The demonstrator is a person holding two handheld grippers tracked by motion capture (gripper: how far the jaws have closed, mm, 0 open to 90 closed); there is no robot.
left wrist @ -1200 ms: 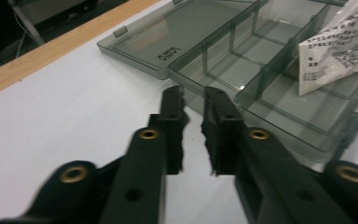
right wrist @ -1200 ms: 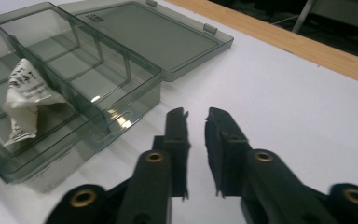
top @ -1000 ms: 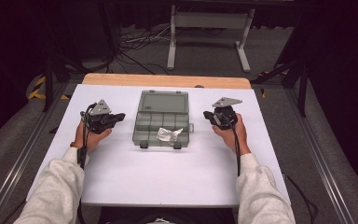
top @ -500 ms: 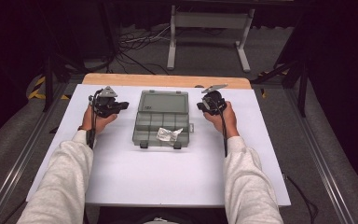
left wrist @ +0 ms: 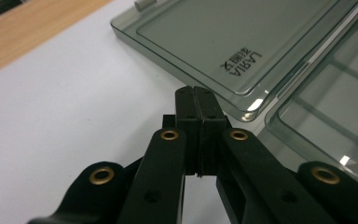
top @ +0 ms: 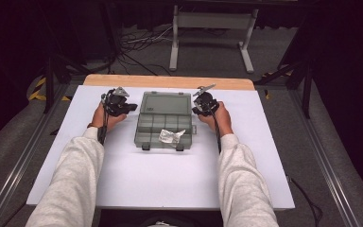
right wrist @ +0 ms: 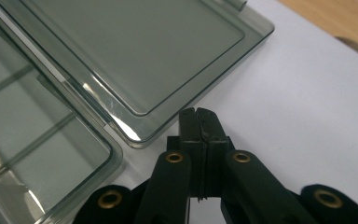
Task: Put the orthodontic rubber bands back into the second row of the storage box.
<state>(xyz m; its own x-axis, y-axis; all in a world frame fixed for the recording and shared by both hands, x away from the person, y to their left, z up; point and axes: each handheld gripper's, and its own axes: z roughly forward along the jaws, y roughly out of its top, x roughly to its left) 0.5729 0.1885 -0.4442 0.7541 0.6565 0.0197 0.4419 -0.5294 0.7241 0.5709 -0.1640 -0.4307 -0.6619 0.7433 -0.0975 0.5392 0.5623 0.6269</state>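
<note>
From the high view, the clear compartment box [top: 164, 120] sits in the far half of the white desk [top: 123, 175], about centred between the left and right edges. It's flipped open: the lid [top: 166, 103] lies flat toward the far edge, next to the wooden strip [top: 170, 81], and the divided tray [top: 162, 130] points back at the person, with two dark latches on its near rim. So the long axis of the opened box runs near-to-far. A crumpled white packet [top: 171, 136] sits in one of the near compartments. The left claw [top: 131, 107] is just beside the lid's left side, and the right claw [top: 194, 110] is at its right side.

Left gripper view: the left claw [left wrist: 196, 93] is fully closed with nothing in it, tips just off the lid's [left wrist: 223, 42] rounded corner, right where the lid meets the tray [left wrist: 326, 116]. I can't tell if it's actually touching.

Right gripper view: same thing mirrored. The right claw [right wrist: 196, 114] is shut and empty, just beside the lid's [right wrist: 135, 51] corner, with the tray [right wrist: 37, 140] off to the side.

My guess is the lid is about to get closed. To do that cleanly, I'd get both closed tips under the lid's side edges at the same height and lift evenly so the hinge doesn't twist. Then swing it over slowly so the box doesn't skate across the desk.
</note>
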